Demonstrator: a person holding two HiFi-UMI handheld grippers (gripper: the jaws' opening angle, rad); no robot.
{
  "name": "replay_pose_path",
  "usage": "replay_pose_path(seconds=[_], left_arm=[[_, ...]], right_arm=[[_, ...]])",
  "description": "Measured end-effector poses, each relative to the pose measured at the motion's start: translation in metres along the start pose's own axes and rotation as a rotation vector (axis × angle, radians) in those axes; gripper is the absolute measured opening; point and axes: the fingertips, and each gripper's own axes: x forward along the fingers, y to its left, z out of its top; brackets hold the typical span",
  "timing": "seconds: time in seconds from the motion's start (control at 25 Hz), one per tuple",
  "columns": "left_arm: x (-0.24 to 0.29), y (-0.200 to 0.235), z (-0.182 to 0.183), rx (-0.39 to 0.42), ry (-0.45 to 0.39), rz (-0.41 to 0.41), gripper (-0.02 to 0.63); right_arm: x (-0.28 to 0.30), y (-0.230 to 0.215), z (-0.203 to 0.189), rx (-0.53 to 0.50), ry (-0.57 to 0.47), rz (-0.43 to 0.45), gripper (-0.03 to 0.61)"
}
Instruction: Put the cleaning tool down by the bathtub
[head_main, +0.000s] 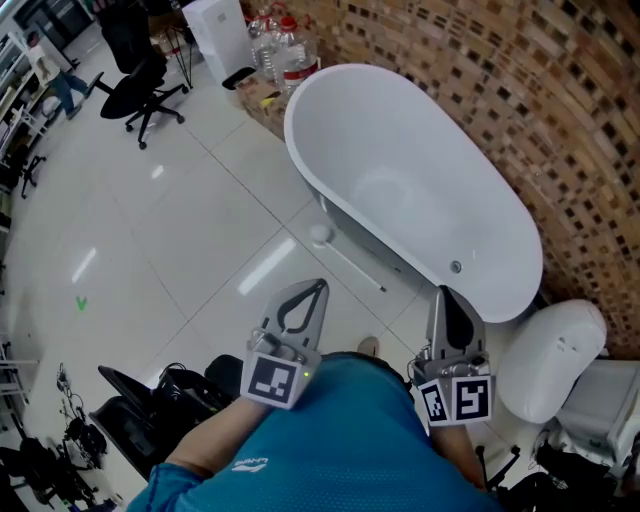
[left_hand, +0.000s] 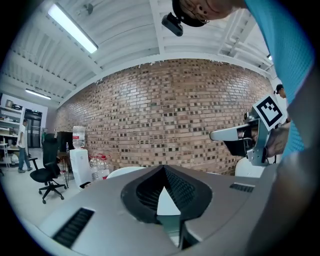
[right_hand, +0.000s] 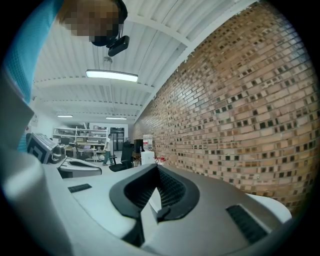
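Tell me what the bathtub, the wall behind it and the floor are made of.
Bathtub: glossy white, probably acrylic or enamel, by its smooth sheen. Wall: matte brick, mortar joints visible. Floor: polished pale tiles, with grout lines and light reflections.

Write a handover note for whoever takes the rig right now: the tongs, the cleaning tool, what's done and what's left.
Left tongs: shut, nothing between them, held close in front of the body.
Right tongs: shut, nothing between them, also held close to the body.
Cleaning tool: lying flat on the floor tiles right beside the bathtub, round head at the far end. Neither tongs touches it.
Done: the tool is down by the bathtub.
Left: nothing obvious; the job looks finished.
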Motion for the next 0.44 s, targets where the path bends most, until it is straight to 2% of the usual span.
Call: replay_pose_path(seconds=[0.44], left_arm=[[-0.0035,0.0069,0.0035,0.006,-0.012,-0.003,0.000]], right_arm=[[0.0039,0.0087,0.0023,-0.019,-0.002,0.013,0.012]])
